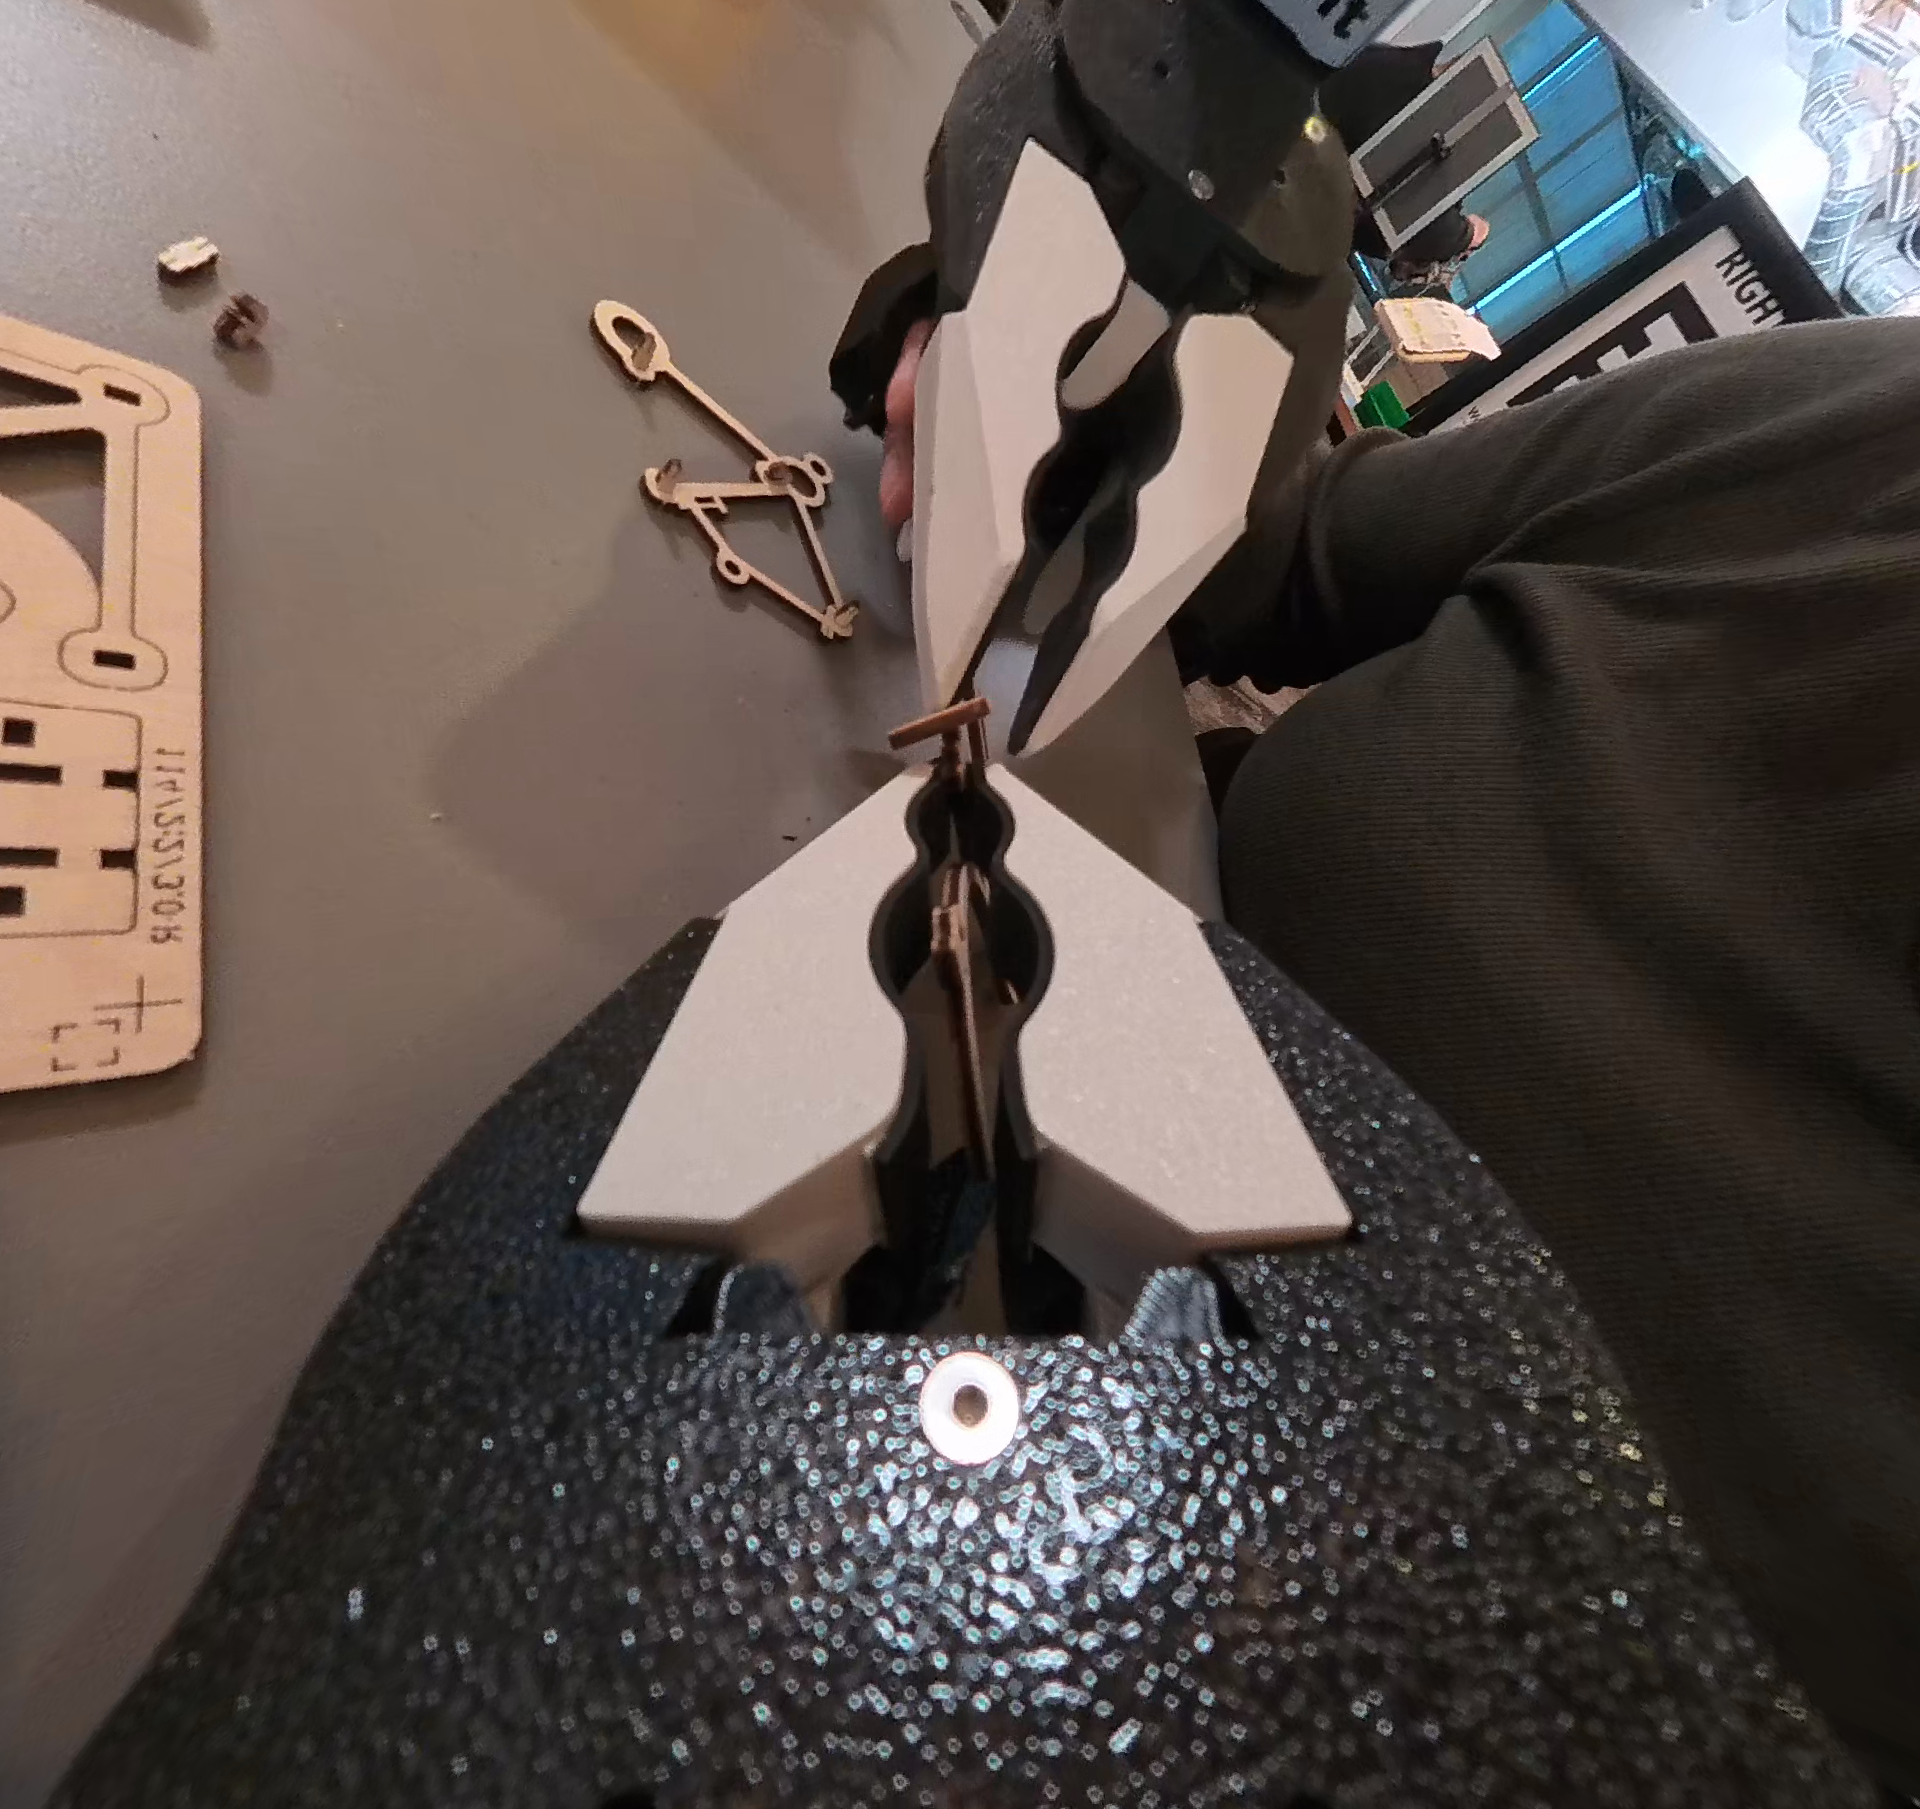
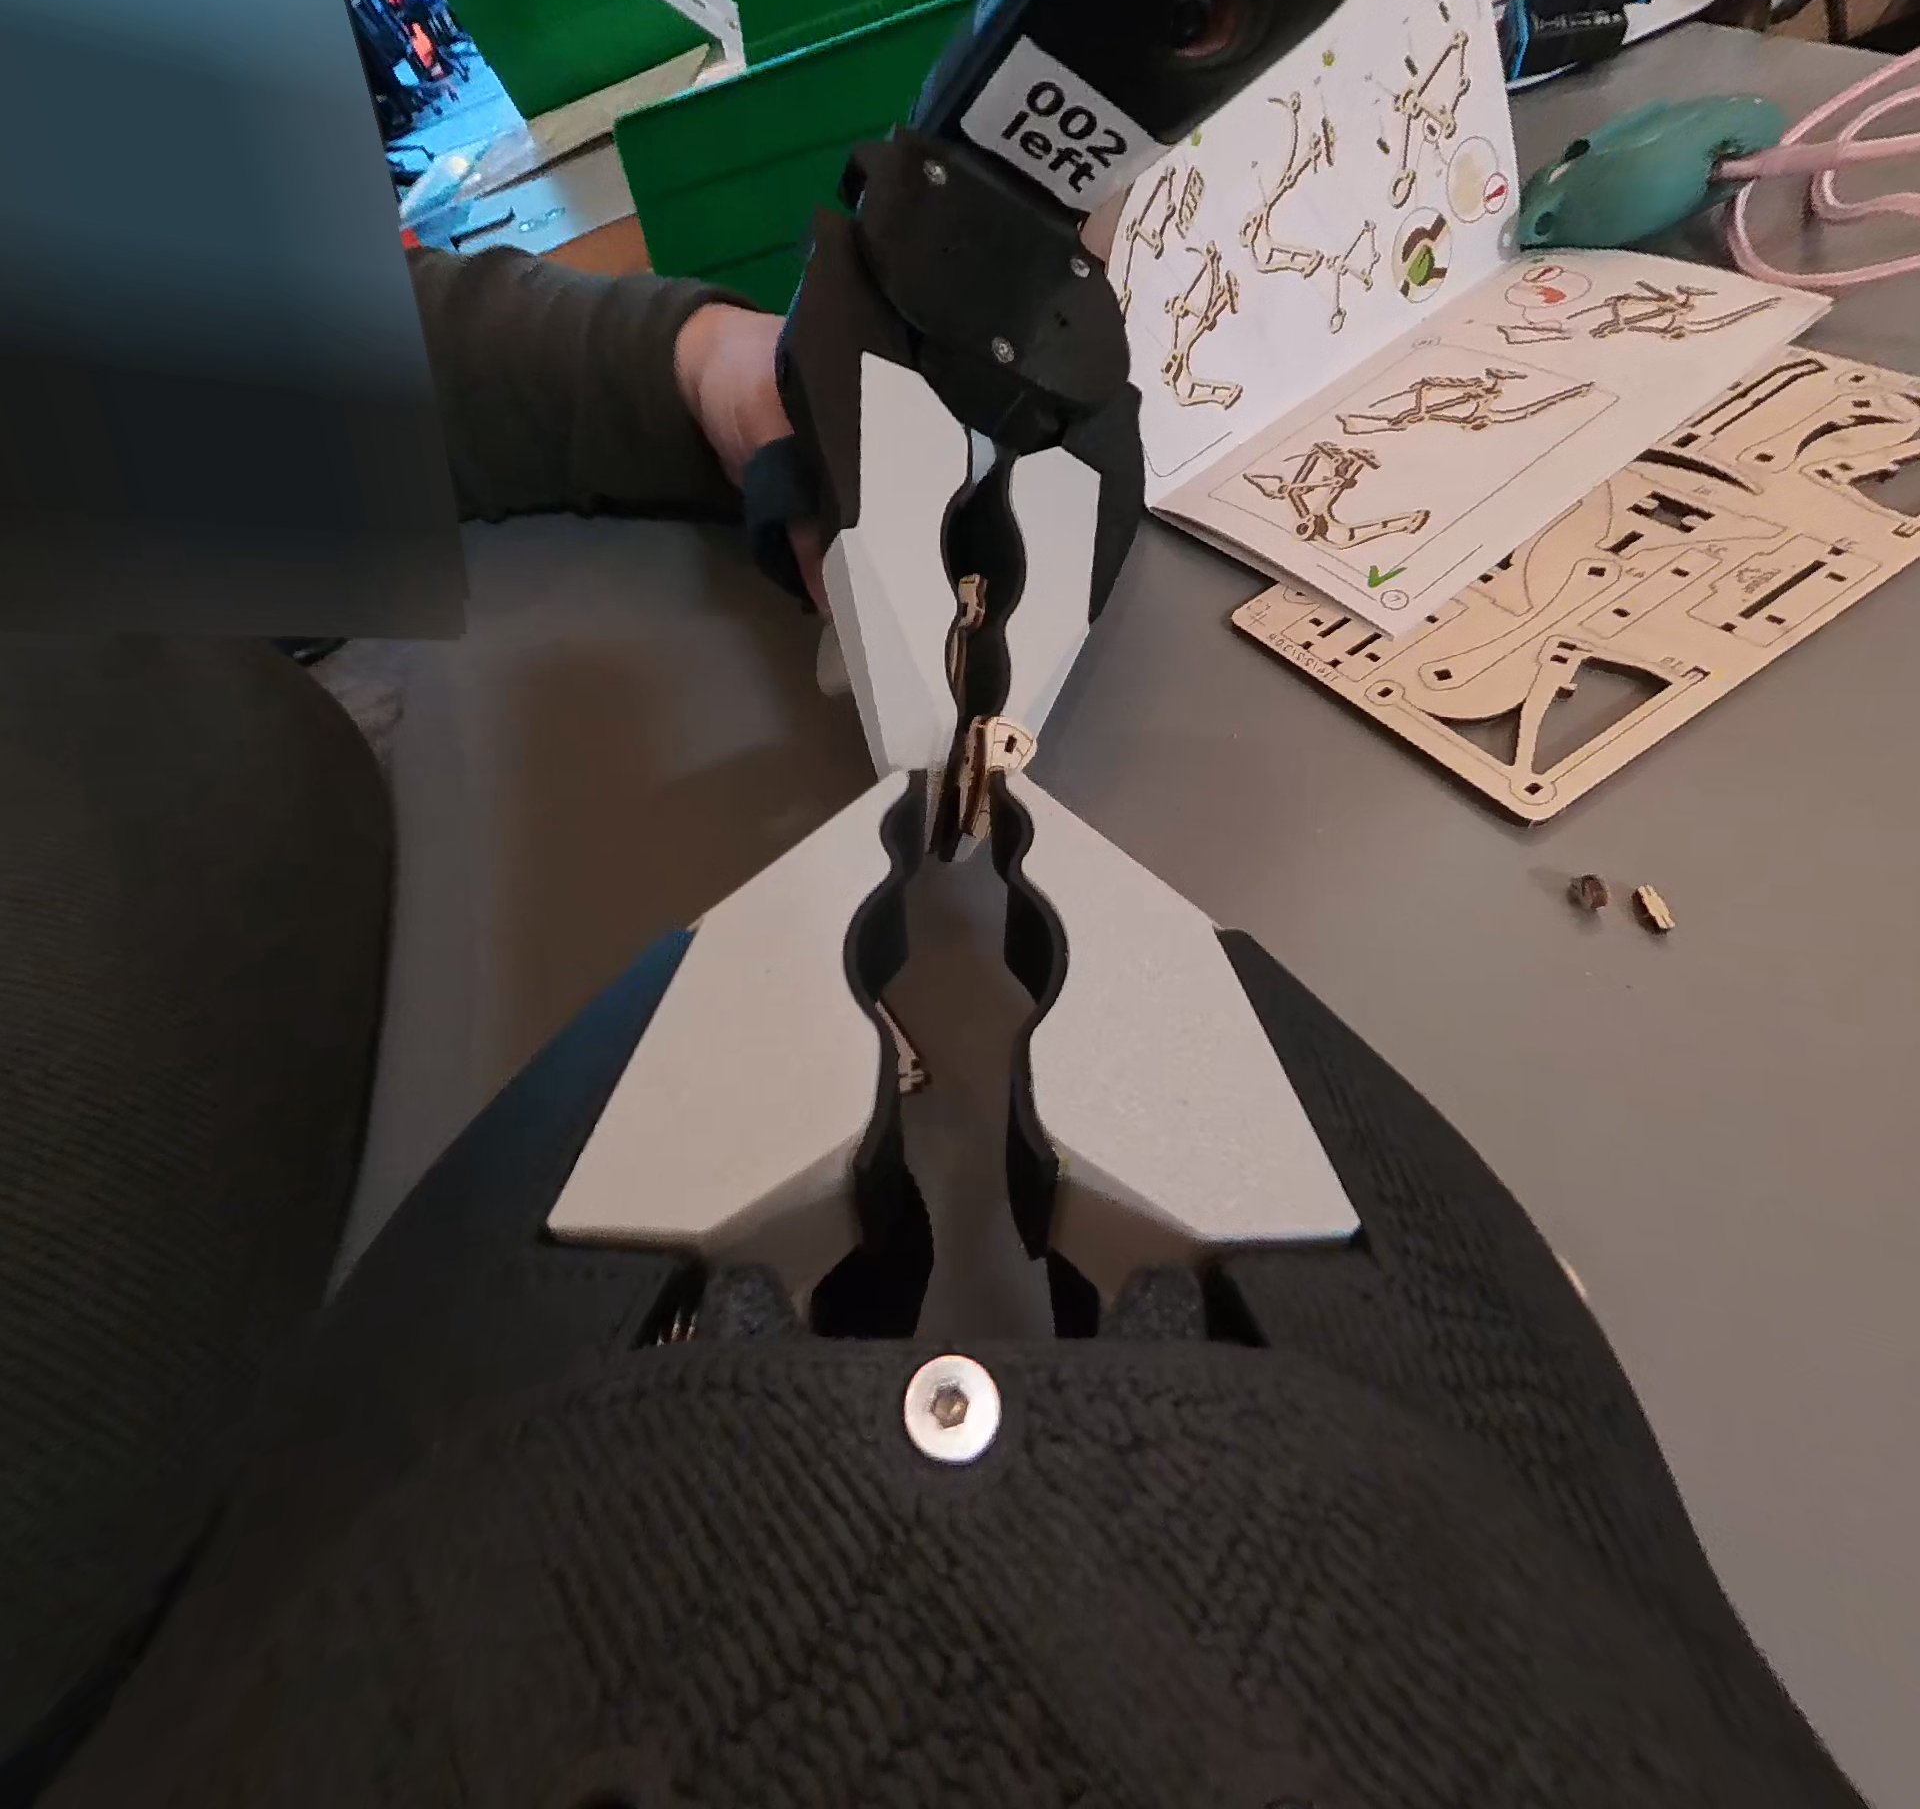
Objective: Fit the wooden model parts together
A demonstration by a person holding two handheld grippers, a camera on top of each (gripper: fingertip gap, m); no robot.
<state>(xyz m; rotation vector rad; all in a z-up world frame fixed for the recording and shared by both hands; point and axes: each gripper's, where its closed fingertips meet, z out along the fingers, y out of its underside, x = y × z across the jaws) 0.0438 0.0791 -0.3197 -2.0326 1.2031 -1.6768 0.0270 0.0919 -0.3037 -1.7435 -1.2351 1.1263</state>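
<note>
Above the grey table, tip to tip: the left gripper, its jaws nearly together, pinches a thin flat pale wooden model strip. The right gripper, jaws narrowly parted, pinches a small pale wooden connector piece at its tips, touching the strip's end.

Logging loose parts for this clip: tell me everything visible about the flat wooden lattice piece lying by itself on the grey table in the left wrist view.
The lattice piece is pale, thin laser-cut wood with darker cut edges. Slim bars join into a rough triangle, with a keyhole-shaped loop at its far-left end and small rounded eyelets at the joints. It lies flat on the grey table, untouched, apart from the right gripper.
</note>
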